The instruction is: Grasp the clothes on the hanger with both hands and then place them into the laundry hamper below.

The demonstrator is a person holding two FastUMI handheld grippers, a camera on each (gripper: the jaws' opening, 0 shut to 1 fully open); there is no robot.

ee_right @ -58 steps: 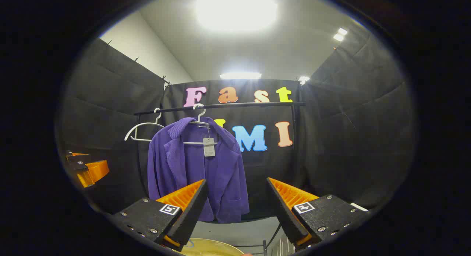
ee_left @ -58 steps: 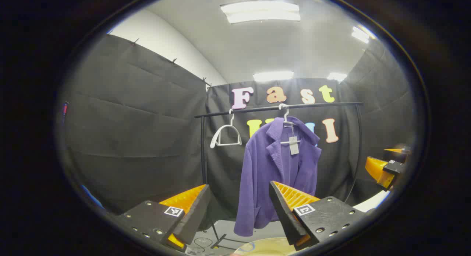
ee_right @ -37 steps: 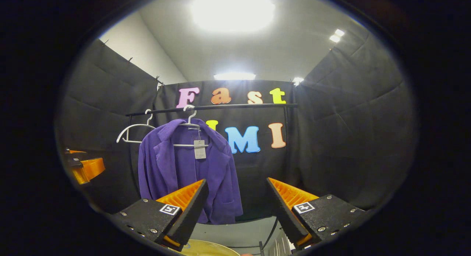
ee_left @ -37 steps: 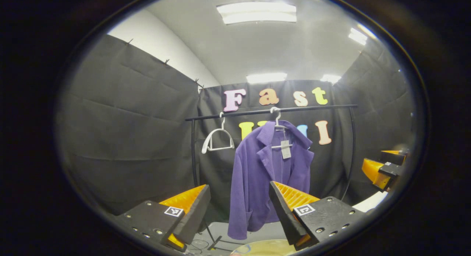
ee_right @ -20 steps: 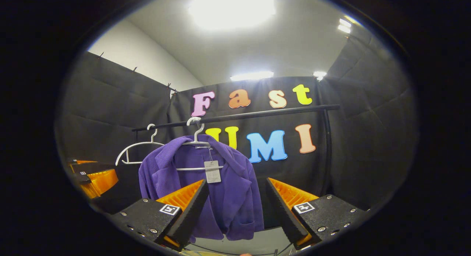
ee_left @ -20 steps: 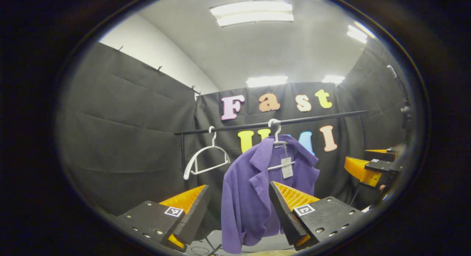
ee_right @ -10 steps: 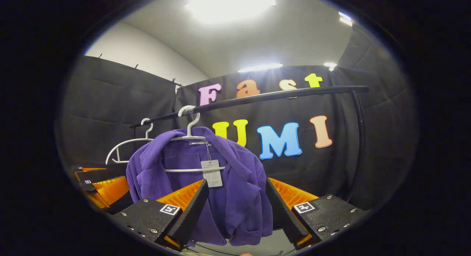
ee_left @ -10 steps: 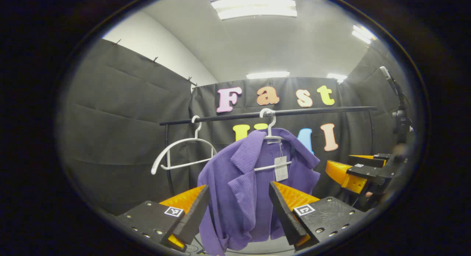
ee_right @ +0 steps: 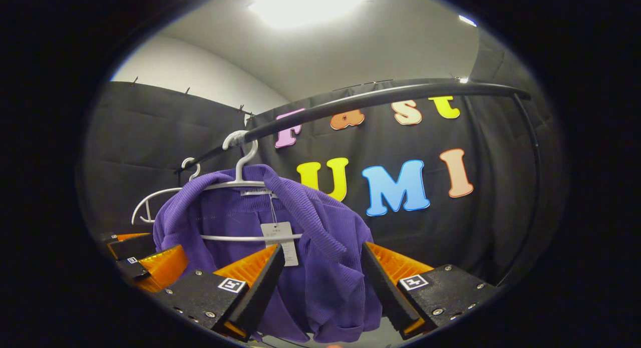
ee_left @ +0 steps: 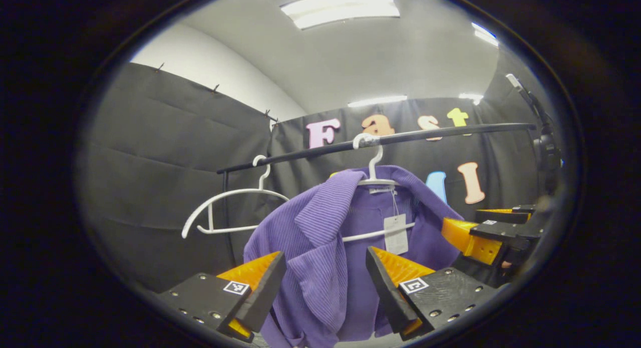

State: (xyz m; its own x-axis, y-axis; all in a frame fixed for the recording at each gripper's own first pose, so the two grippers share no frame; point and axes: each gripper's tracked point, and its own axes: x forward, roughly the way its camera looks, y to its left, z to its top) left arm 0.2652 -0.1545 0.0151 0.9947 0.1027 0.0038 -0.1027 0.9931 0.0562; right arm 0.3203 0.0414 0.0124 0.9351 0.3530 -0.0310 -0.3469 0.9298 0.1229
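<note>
A purple ribbed jacket [ee_left: 320, 238] hangs on a white hanger [ee_left: 373, 165] from a black rail [ee_left: 400, 136], with a paper tag [ee_left: 396, 235] at its collar. My left gripper [ee_left: 324, 255] is open just in front of the jacket's left lapel, which shows between the fingers. In the right gripper view the same jacket [ee_right: 325, 243] hangs close, its right shoulder and front showing between the fingers of my open right gripper [ee_right: 320, 250]. I cannot tell whether either gripper touches the cloth. The other gripper appears at each view's edge: right gripper [ee_left: 481, 233], left gripper [ee_right: 150, 263].
An empty white hanger [ee_left: 225, 208] hangs on the rail left of the jacket, also visible as the empty hanger [ee_right: 150, 203]. The rail's upright post [ee_right: 536, 188] stands at the right. A camera stand [ee_left: 543, 142] rises at the far right. Black cloth walls close in all round.
Both grippers have moved forward and up toward the jacket, which now looms large between each pair of fingers. The floor and the pale round rim below have slid out of view.
</note>
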